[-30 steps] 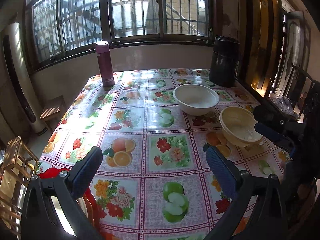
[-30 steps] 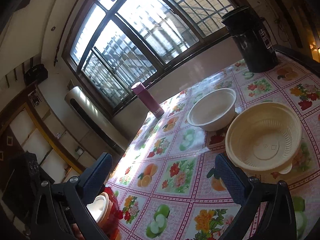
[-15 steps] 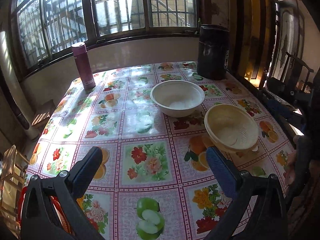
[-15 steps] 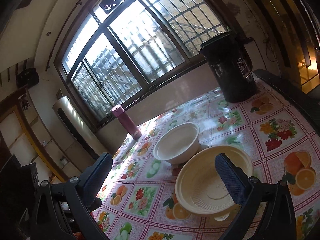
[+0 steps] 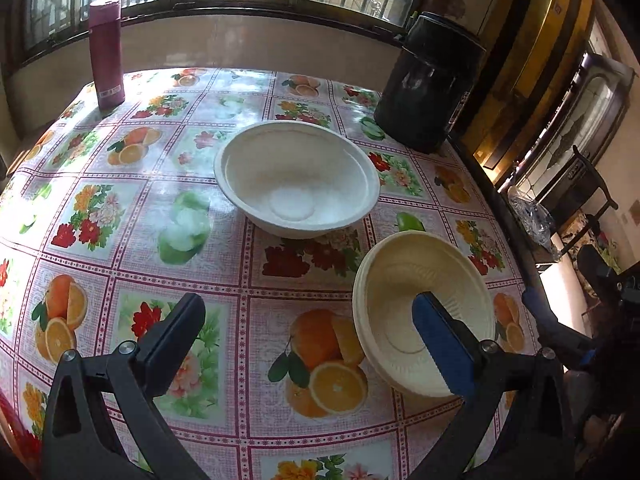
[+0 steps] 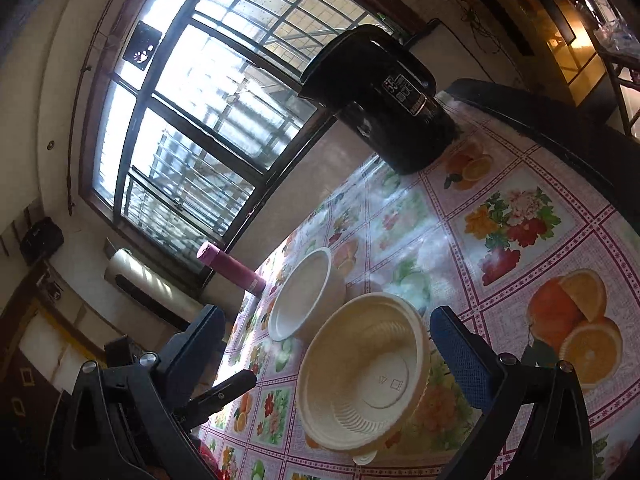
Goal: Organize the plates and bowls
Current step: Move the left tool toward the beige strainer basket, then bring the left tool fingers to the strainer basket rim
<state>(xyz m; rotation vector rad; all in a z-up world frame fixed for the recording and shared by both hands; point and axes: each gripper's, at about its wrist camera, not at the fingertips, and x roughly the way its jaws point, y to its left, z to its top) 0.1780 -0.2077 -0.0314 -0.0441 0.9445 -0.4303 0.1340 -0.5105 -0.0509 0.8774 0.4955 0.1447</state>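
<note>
A white bowl (image 5: 296, 192) stands upright near the middle of the fruit-print tablecloth (image 5: 100, 216). A ribbed cream bowl (image 5: 400, 320) sits just to its right, closer to me and near the table's right edge. My left gripper (image 5: 308, 316) is open and low over the table, its right finger (image 5: 440, 344) over the cream bowl's hollow. In the right wrist view the cream bowl (image 6: 360, 376) lies between the fingers of my open right gripper (image 6: 328, 320), with the white bowl (image 6: 304, 296) just behind it. Neither gripper holds anything.
A pink flask (image 5: 106, 52) stands at the far left by the window. A black thermal pot (image 5: 428, 84) stands at the far right corner. The table's dark right edge (image 5: 504, 216) runs close to the cream bowl. A chair (image 5: 576, 184) stands beyond it.
Both grippers have come closer to the two bowls. The left one swung right and lower, so its right finger now hangs over the cream bowl. The right view has tilted.
</note>
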